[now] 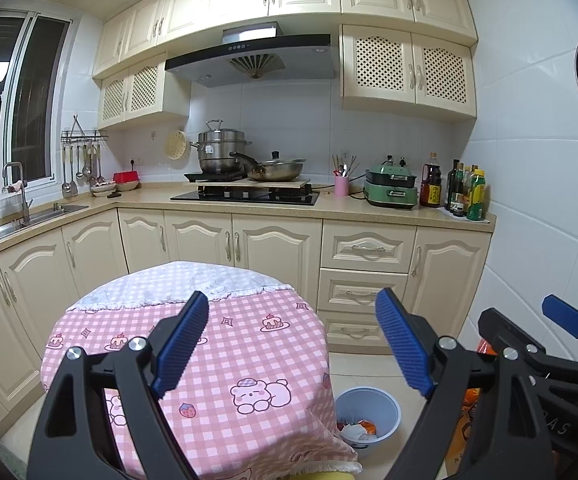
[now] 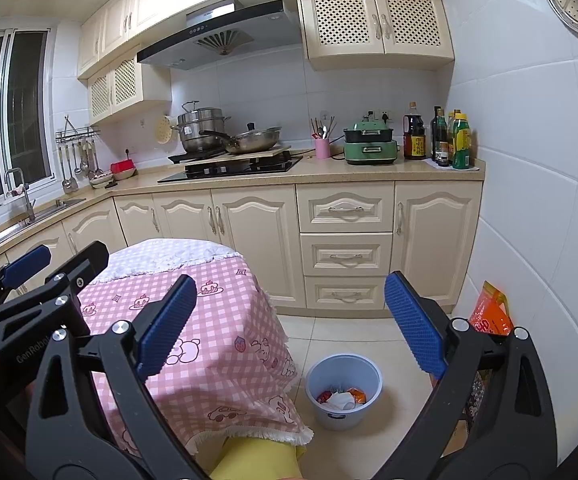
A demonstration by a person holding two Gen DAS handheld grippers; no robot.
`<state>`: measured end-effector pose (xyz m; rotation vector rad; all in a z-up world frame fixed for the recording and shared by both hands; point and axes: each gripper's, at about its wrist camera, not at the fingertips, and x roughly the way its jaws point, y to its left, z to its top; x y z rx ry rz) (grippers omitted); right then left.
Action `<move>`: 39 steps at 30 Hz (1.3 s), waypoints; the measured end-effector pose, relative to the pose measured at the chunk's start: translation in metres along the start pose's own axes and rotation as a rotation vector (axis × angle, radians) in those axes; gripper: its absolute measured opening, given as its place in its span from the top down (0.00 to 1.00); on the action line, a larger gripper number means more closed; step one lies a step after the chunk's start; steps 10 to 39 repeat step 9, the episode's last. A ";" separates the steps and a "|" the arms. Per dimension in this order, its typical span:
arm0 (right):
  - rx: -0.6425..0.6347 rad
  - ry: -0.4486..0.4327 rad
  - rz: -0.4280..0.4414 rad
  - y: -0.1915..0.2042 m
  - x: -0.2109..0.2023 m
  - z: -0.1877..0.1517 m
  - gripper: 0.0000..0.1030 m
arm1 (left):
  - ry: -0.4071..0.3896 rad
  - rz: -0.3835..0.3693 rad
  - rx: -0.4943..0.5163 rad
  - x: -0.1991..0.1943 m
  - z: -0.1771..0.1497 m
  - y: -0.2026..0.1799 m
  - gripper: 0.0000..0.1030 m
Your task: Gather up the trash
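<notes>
Right wrist view is showing the trash, a crumpled white scrap with red and orange wrappers, lying at the bottom of the pale blue bin on the floor tiles, just right of the pink checked tablecloth. No loose trash is showing on the cloth. The bin is sitting below and between the spread fingers of the right gripper, which is gaping wide and holding nothing. The left gripper is equally wide and empty, with the bin off to its lower right, so the right hand is judged nearer. An orange bag is leaning by the right wall.
</notes>
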<state>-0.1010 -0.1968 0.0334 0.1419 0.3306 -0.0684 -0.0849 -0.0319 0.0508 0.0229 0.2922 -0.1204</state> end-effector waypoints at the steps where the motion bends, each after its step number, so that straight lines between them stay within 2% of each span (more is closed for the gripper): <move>1: 0.001 0.001 0.000 0.000 0.000 0.000 0.09 | 0.001 -0.001 0.000 0.000 0.000 0.001 0.19; 9: 0.004 0.024 -0.001 0.001 0.008 -0.007 0.08 | 0.035 -0.003 -0.008 0.008 -0.004 0.005 0.19; 39: 0.004 0.024 -0.001 0.001 0.008 -0.007 0.08 | 0.035 -0.003 -0.008 0.008 -0.004 0.005 0.19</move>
